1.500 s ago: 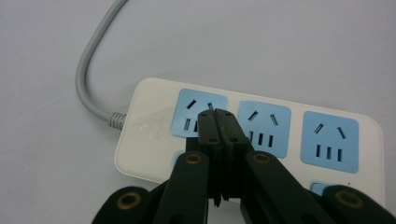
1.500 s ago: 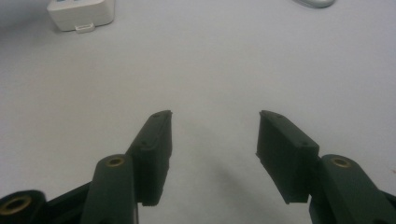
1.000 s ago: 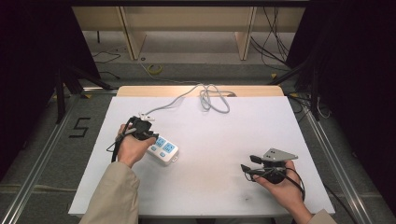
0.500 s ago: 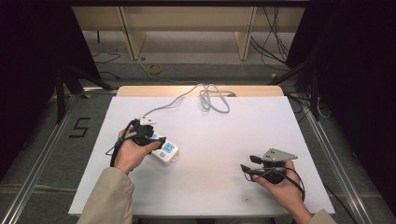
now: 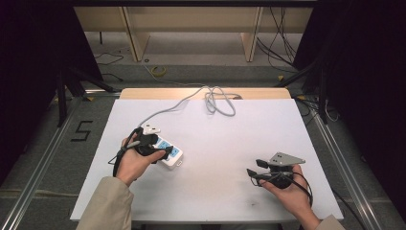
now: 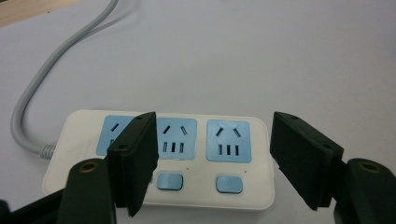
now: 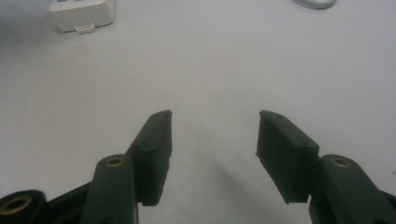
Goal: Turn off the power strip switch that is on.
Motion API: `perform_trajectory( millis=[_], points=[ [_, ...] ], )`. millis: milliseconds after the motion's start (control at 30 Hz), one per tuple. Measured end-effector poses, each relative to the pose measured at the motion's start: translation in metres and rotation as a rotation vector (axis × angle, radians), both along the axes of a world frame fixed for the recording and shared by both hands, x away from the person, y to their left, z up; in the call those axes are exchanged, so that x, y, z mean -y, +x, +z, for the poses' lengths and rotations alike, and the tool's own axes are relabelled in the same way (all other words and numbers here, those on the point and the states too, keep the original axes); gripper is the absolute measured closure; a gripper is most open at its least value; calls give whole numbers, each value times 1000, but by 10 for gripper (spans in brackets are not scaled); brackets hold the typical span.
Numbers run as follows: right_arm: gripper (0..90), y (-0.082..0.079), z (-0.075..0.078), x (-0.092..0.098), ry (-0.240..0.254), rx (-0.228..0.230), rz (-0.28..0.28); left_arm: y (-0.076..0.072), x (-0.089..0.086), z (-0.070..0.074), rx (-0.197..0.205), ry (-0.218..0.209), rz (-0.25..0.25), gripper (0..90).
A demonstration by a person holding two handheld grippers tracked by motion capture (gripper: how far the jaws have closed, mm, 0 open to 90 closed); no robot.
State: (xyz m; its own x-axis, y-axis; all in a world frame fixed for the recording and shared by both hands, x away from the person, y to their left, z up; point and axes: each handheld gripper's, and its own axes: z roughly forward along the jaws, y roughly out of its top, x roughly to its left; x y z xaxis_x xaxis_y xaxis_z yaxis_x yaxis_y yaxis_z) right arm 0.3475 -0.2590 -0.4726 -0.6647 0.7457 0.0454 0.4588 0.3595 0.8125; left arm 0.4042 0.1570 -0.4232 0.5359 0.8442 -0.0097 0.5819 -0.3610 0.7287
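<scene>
Left gripper [image 5: 160, 152] now over power strip [image 5: 168, 152]

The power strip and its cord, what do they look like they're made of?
The power strip looks like glossy white moulded plastic: smooth rounded edges with a soft sheen, plus light-blue plastic socket faces and buttons. Its cord seems to be grey rubber or PVC sheathing: matte, bending in a smooth curve, with a ribbed strain relief at the strip.
</scene>
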Motion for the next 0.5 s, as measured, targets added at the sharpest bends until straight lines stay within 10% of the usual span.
perform_trajectory(
  millis=[500],
  points=[
    [461, 0, 0, 0, 0, 0, 3, -18, 3, -2, 53, -4, -64, 285]
  ],
)
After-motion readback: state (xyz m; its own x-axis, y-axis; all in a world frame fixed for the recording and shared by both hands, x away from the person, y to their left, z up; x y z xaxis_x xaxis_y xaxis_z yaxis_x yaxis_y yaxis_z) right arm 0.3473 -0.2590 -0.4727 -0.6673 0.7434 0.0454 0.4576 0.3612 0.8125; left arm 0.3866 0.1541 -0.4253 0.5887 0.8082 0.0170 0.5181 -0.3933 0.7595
